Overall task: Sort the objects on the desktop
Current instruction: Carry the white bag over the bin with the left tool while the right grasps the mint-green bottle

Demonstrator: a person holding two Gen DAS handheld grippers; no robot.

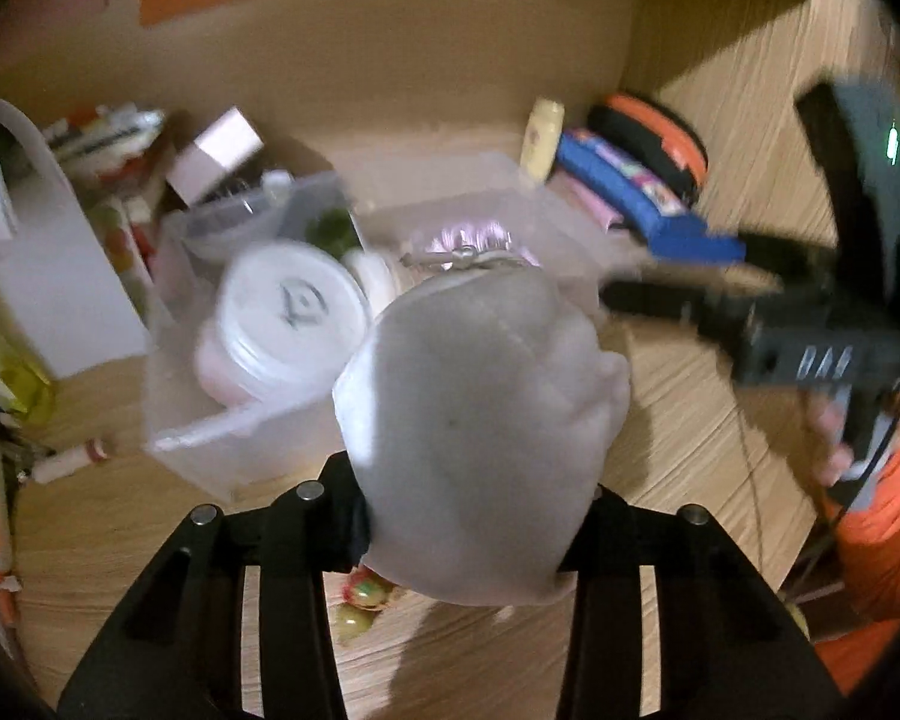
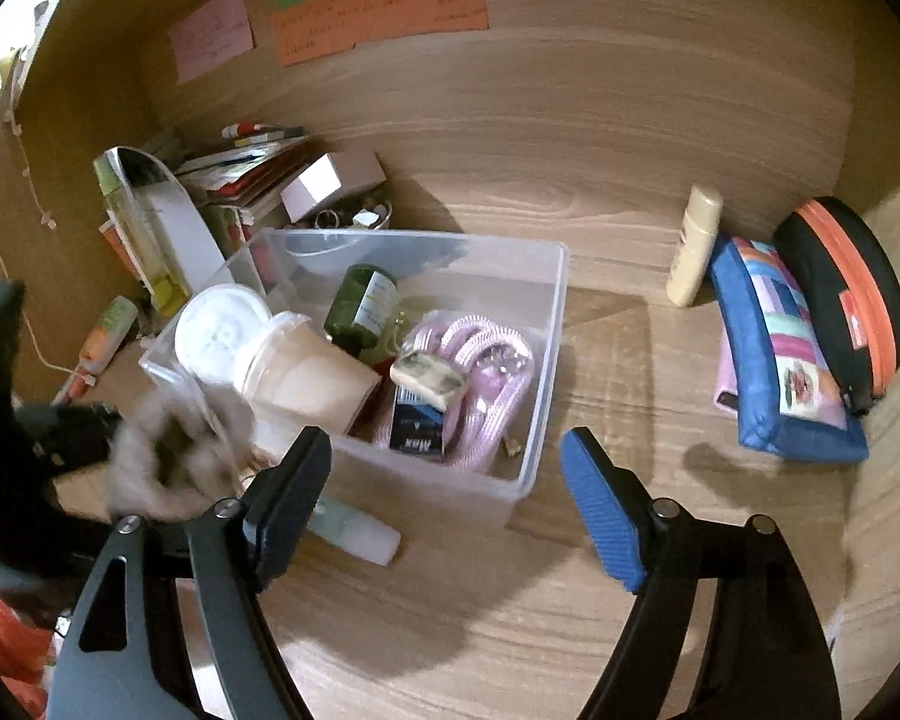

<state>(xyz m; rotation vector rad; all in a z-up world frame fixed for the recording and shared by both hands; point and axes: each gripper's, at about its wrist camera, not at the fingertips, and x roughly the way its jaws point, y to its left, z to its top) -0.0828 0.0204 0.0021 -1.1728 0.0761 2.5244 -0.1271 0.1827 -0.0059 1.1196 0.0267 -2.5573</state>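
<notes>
My left gripper (image 1: 474, 498) is shut on a grey fluffy bundle (image 1: 480, 420), which hides its fingertips; it hangs just in front of the clear plastic bin (image 1: 210, 438). The bundle shows blurred in the right wrist view (image 2: 174, 450), at the bin's near left corner. The bin (image 2: 546, 324) holds a white-lidded jar (image 2: 222, 330), a green bottle (image 2: 360, 300), a pink cable coil (image 2: 480, 372) and a small dark box (image 2: 417, 429). My right gripper (image 2: 450, 492) is open and empty, in front of the bin.
A cream bottle (image 2: 696, 246), a blue pencil case (image 2: 780, 360) and a black-and-orange case (image 2: 840, 294) lie at the back right. Books and a small box (image 2: 330, 183) are stacked at the back left. A white tube (image 2: 360, 531) lies before the bin.
</notes>
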